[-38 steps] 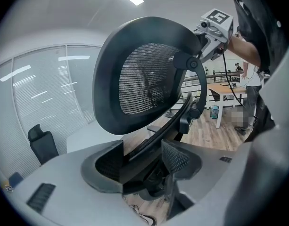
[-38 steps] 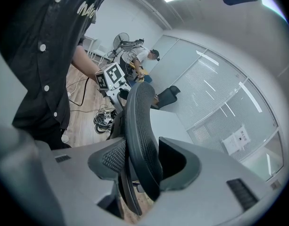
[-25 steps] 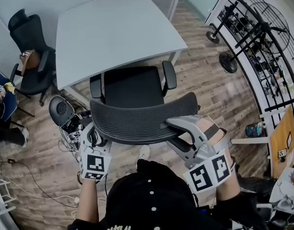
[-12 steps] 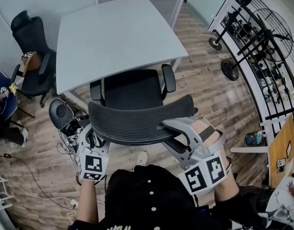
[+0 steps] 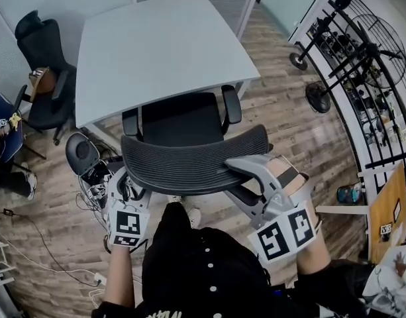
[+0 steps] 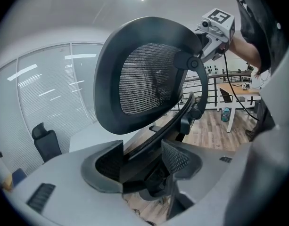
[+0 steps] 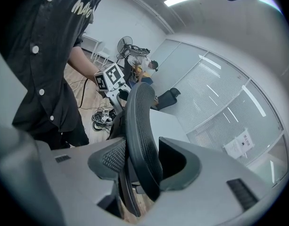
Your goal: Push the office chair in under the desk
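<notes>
Pushing was judged under way: the black mesh-backed office chair (image 5: 183, 121) was seen with its seat front at the edge of the pale grey desk (image 5: 163, 45), the rest not yet under it. The right gripper (image 7: 139, 161) was clamped on the backrest (image 7: 142, 126); the left gripper (image 6: 142, 159) was spread around the opposite edge (pads apparently not pressing). A further straight shove was judged necessary. Lettering on the black shirt (image 7: 50, 41) was only partly shown, so nothing could be read.
</notes>
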A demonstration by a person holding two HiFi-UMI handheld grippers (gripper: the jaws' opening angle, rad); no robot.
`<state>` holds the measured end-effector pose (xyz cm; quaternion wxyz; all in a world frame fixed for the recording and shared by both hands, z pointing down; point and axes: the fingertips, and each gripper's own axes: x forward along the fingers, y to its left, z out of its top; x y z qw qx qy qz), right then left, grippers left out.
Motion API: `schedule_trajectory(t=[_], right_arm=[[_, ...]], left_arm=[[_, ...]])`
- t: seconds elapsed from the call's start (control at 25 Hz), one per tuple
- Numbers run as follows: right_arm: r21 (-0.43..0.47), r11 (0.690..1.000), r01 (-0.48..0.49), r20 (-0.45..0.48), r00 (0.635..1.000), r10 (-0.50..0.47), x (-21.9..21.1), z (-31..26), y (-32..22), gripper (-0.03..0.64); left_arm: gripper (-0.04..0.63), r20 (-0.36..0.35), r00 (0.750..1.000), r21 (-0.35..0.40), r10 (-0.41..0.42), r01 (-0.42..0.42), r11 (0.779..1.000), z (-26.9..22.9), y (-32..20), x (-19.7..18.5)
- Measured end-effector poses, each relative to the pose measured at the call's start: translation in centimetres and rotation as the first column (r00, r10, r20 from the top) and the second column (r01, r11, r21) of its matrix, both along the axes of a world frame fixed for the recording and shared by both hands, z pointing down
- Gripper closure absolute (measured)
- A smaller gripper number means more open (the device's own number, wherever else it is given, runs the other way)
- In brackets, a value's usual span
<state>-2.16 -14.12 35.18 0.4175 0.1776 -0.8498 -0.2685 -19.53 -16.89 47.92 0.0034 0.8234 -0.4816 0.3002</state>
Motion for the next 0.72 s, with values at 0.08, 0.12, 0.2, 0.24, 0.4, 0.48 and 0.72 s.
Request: schedule_trajectory(t=[0.08,0.12,0.2,0.24,0.4,0.48,0.72], right_arm=[[0.002,1.000,0.001,0.001,1.000,-0.001,0.0,-0.1,-0.2,0.402],[0.003,1.000,0.000,0.002,1.000,0.000,0.0,-0.1,-0.4,0.402],[0.003,1.000,0.000,0.002,1.000,0.000,0.0,-0.1,-0.6,0.402],[0.002,1.000,0.001,0.001,1.000,-0.001,0.1,-0.1,-0.7,0.402],[0.006,1.000,0.004,0.004,1.000,-0.004,0.3,0.0,-1.0,0.402],[0.007,1.000,0.006,0.005,1.000,-0.006,0.3,-0.1,-1.4,0.402],[0.012,1.000,0.015,0.004,1.000,-0.015,0.5,-0.1,-2.9,0.402]], left_arm=[[0.327,-0.001,1.000,0.001,-0.002,0.002,1.000,-0.1,-0.2,0.0],[0.327,-0.003,1.000,0.002,-0.001,0.001,1.000,-0.1,-0.3,0.1],[0.327,-0.003,1.000,0.001,0.000,0.000,1.000,-0.1,-0.5,0.1],[0.327,-0.001,1.000,0.000,0.000,0.000,1.000,-0.1,-0.6,0.1],[0.327,0.004,1.000,-0.006,-0.008,0.008,1.000,0.0,-0.9,0.3],[0.327,0.008,1.000,-0.010,-0.016,0.016,1.000,0.0,-1.3,0.1],[0.327,-0.001,1.000,-0.001,-0.009,0.009,1.000,0.0,-2.6,0.5]])
